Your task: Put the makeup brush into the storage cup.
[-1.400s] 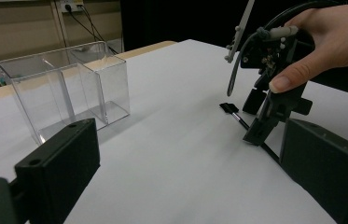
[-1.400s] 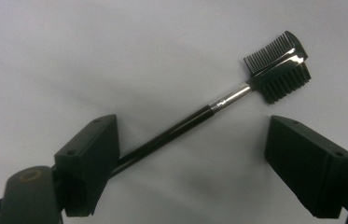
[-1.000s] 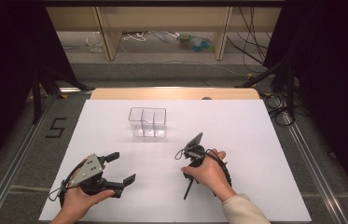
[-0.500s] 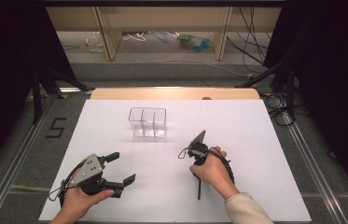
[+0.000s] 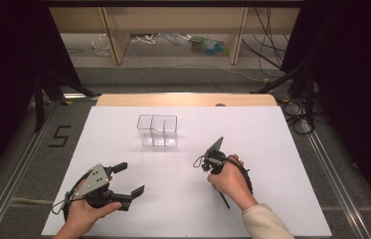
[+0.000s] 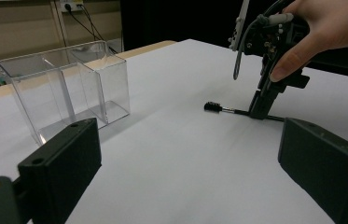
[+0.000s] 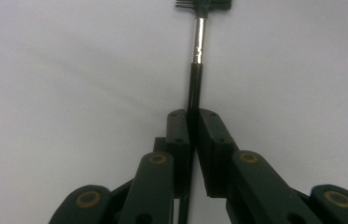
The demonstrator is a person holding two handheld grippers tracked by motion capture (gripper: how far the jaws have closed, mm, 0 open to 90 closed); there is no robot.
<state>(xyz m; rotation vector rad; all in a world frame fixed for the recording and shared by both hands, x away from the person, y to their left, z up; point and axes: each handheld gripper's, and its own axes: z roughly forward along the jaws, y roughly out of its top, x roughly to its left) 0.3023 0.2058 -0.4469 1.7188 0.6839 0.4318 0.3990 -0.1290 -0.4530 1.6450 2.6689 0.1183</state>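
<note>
Brush point(image 7: 198, 42) lies flat on the table point(image 5: 272, 129), right gripper point(image 7: 191, 126) clamped on its handle for lifting; left gripper point(image 6: 185, 177) waits apart

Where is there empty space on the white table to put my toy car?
The far right of the table, beyond the clear box, is bare; so is the far left corner. The near side is crowded by the left gripper and right gripper holding a brush.

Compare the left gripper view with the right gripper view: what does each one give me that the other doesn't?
Left gripper view alone: the clear divided box, the person's hand around the right gripper, and the left gripper's own jaws wide apart. Right gripper view alone: the jaws closed on the brush's black handle, seen close up. Both: the small brush, its bristled head, and the white table.
</note>
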